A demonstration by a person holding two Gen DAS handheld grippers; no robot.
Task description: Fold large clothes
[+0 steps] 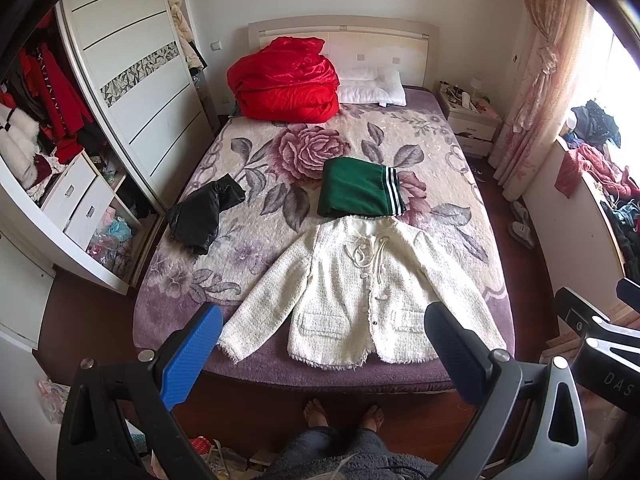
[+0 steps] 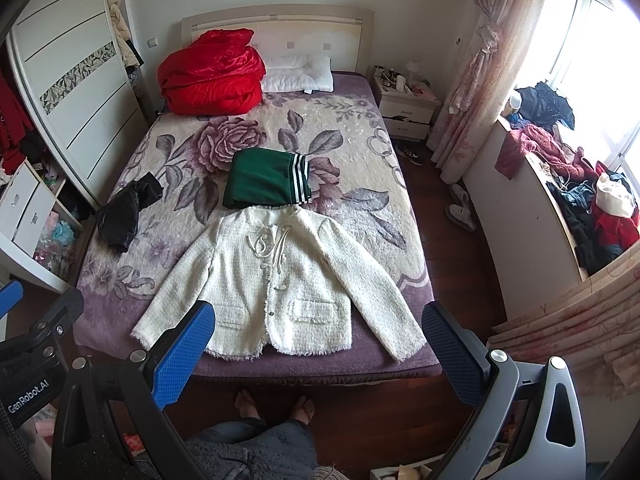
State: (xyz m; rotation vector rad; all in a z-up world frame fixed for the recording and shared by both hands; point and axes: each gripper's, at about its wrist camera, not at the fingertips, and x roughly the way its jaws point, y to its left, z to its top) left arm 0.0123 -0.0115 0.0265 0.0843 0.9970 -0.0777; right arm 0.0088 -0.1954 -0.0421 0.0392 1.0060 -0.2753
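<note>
A cream tweed jacket (image 1: 352,288) (image 2: 272,280) lies flat and face up at the foot of the bed, sleeves spread out to both sides. Just behind its collar sits a folded green garment (image 1: 360,194) (image 2: 266,180) with white-striped trim. A crumpled black garment (image 1: 202,214) (image 2: 126,210) lies near the bed's left edge. My left gripper (image 1: 324,320) hangs open above the jacket's hem, holding nothing. My right gripper (image 2: 320,316) is open too, raised over the hem and the jacket's right sleeve, clear of the fabric.
The floral blanket (image 1: 256,152) covers the bed, with a red quilt bundle (image 1: 284,80) and a white pillow (image 1: 372,88) at the headboard. An open wardrobe (image 1: 60,152) stands left, a nightstand (image 1: 468,116) and a clothes-piled ledge (image 2: 580,192) right. A person's bare feet (image 2: 274,404) stand at the bed's foot.
</note>
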